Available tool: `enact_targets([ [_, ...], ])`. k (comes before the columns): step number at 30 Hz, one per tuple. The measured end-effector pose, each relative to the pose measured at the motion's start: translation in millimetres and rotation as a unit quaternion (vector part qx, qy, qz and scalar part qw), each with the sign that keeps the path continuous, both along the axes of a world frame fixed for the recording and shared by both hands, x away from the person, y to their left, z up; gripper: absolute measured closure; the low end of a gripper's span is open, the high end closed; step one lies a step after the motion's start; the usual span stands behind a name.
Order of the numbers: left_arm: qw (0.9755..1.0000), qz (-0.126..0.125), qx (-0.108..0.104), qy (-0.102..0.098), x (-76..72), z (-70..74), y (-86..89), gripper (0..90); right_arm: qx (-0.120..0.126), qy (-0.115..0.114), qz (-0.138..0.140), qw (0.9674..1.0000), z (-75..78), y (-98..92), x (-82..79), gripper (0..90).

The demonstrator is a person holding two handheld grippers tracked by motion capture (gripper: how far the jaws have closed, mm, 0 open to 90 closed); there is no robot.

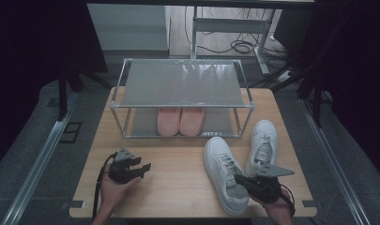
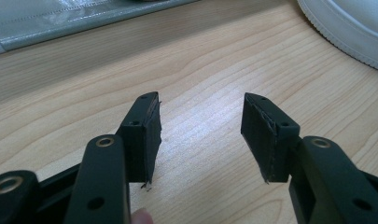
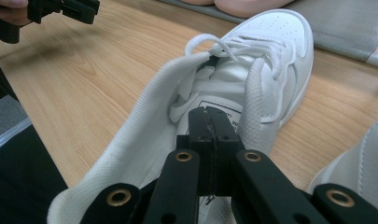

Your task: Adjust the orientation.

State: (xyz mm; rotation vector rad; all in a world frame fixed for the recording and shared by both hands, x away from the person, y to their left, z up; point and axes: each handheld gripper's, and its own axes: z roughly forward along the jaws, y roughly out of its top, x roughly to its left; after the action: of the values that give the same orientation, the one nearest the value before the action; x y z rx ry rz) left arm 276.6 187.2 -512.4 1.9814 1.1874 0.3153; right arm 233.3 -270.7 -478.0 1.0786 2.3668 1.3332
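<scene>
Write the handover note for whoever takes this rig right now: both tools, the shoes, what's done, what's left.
Left tool: open, holding nothing, resting over bare table in front of the rack.
Right tool: jaws shut, tips inside the opening of the near white sneaker; whether they pinch any fabric cannot be told.
Second white sneaker: on the table just to its right, untouched.
Pink slippers: already on the rack's lower shelf; top shelf bare.
Done: slippers stowed.
Left, probably: move both sneakers onto the rack, starting with the near one.
</scene>
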Motion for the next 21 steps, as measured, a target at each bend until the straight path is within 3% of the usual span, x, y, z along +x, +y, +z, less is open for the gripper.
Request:
enact_targets([
  [12,1.0,0.001,-0.008,-0.002,0.2,3.1,1.6,47.8,0.019,-0.034,-0.024,0.999,22.0,-12.1,-0.5,90.0],
  [17,0.9999,0.004,-0.014,-0.008,-0.7,8.3,4.7,47.8,0.008,-0.032,-0.045,0.9984,25.9,-11.8,17.8,90.0],
  [21,0.9999,0.004,-0.014,-0.007,-0.1,8.1,5.7,47.8,-0.012,-0.016,-0.056,0.9982,24.1,-8.2,34.4,90.0],
])
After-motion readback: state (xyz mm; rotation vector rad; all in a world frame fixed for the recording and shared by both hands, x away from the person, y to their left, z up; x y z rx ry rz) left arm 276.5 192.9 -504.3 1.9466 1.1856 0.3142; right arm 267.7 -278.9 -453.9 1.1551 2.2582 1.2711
